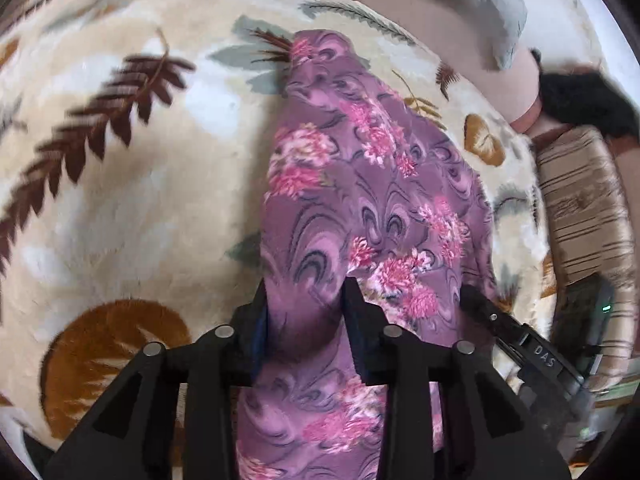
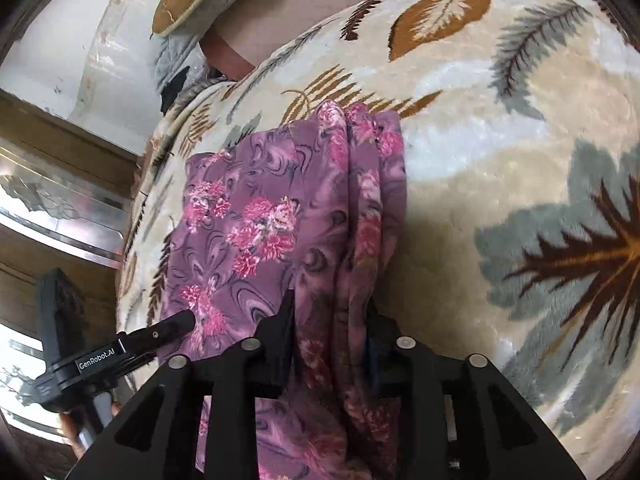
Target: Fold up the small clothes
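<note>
A purple garment with pink flowers [image 1: 360, 184] lies on a cream leaf-patterned blanket [image 1: 132, 184]. My left gripper [image 1: 306, 300] is shut on the garment's near edge, with cloth bunched between its fingers. My right gripper [image 2: 332, 312] is shut on a gathered, folded-over edge of the same garment [image 2: 256, 216]. The right gripper's finger shows in the left wrist view [image 1: 484, 312], just right of the cloth. The left gripper's finger shows in the right wrist view [image 2: 168, 328], resting at the garment's left side.
The blanket [image 2: 500, 152] covers a bed. A grey quilted pillow [image 1: 492, 4] and a pink sheet [image 1: 436, 12] lie at the far end. A brown striped cushion [image 1: 584, 204] sits off the bed's right side. A wooden cabinet with a mirror [image 2: 52, 200] stands beyond the bed edge.
</note>
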`<state>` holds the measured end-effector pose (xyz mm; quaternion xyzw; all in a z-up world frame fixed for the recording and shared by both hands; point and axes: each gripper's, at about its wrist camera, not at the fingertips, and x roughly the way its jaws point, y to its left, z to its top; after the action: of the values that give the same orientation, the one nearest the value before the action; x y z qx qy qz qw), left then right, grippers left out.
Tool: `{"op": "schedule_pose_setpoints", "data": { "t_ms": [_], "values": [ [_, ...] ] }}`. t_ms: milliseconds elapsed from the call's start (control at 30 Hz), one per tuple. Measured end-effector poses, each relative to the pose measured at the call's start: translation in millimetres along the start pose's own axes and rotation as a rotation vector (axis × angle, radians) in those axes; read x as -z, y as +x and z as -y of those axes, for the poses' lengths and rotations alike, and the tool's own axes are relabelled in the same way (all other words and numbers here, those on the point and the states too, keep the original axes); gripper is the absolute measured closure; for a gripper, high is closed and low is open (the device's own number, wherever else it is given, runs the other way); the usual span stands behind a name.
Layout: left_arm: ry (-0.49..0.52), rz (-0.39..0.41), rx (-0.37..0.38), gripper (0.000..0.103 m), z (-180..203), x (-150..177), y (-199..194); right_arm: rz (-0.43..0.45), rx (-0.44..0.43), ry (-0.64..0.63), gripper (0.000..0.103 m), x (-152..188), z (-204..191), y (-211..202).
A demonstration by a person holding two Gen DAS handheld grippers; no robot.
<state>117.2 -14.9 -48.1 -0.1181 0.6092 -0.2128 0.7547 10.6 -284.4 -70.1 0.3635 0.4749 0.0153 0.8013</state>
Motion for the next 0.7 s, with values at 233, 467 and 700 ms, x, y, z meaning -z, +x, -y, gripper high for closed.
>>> {"op": "schedule_pose_setpoints", "data": {
  "t_ms": [233, 467, 700],
  "values": [
    [-0.015, 0.145, 0.165, 0.070, 4.1, -27.8, -42.6, 0.204, -0.031, -0.009, 0.069, -37.2, -6.1, -45.8],
    [0.099, 0.102, 0.018, 0.063, 47.5, -79.6, 15.3, 0.247, 0.060, -0.175, 0.074, -60.5, -36.5, 2.2],
    [0.056, 0.057, -0.024, 0.062, 28.2, -94.2, 42.5, 0.121, 0.037, -0.014, 0.094, -77.0, 11.9, 29.4]
  ]
}}
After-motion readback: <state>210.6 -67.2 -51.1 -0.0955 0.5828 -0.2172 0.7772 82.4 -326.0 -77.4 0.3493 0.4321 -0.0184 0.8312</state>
